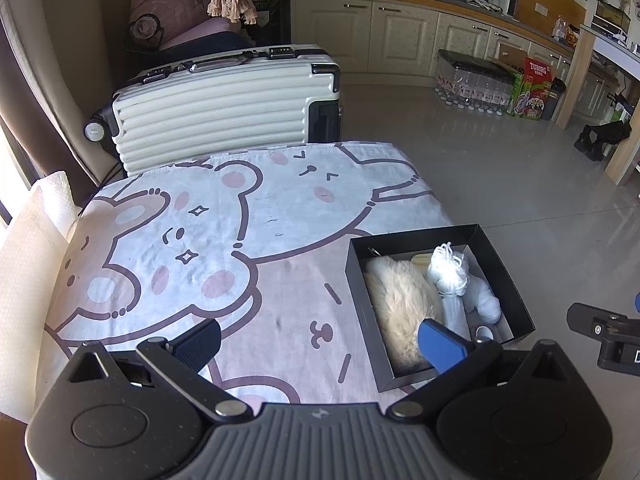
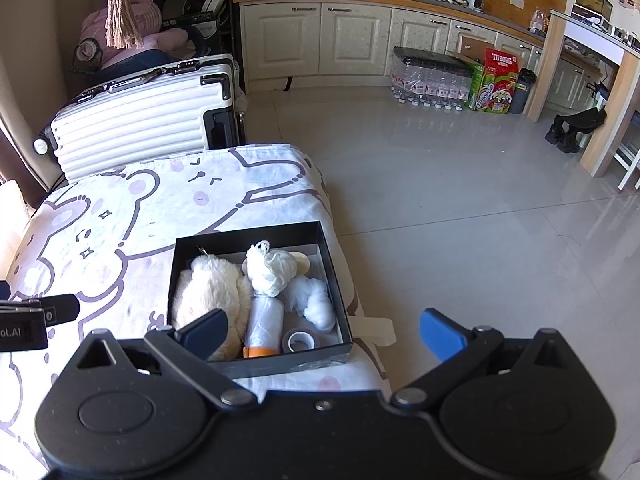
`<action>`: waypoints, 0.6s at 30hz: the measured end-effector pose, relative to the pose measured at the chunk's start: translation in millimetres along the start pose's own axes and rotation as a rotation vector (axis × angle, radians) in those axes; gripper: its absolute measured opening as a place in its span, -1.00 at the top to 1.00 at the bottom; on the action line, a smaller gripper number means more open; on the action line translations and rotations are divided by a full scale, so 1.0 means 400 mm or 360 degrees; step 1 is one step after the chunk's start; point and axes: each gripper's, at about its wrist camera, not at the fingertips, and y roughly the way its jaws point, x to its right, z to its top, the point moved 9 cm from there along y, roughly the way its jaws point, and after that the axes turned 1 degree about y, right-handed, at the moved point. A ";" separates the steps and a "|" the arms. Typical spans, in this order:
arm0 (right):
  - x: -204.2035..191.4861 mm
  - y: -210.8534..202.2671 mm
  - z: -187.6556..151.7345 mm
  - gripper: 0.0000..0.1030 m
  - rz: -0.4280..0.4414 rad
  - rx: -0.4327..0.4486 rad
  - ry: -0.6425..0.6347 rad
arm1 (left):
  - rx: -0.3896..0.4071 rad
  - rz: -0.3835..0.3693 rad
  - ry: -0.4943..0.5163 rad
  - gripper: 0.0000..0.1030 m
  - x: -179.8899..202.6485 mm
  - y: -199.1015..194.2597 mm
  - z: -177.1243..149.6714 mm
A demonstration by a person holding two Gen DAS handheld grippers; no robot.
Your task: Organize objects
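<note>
Box [image 2: 256, 240] of soft items beneath left gripper [image 1: 320, 340] and right gripper [image 2: 324, 332]; both spread, empty.

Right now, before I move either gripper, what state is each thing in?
Left gripper: open, empty, above the table.
Right gripper: open, empty.
Black box: lidless, at the table's right edge.
Plush toy: lying in the box, left side.
String bundle: in the box, on top.
Plastic roll: lying in the box.
Tape roll: flat in the near corner.
Suitcase: closed, on its side.
</note>
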 end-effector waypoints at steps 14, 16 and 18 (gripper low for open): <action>-0.002 0.000 -0.001 -1.00 0.0000 -0.0001 0.0000 | -0.0001 -0.0004 0.0017 -1.00 0.002 0.001 -0.004; -0.002 0.000 -0.001 -1.00 0.0000 -0.0001 -0.0001 | -0.0001 -0.0001 0.0020 -1.00 0.001 0.001 -0.004; -0.003 0.000 -0.001 -1.00 0.0001 -0.0001 0.0000 | 0.0001 0.0001 0.0021 -1.00 -0.001 0.000 -0.004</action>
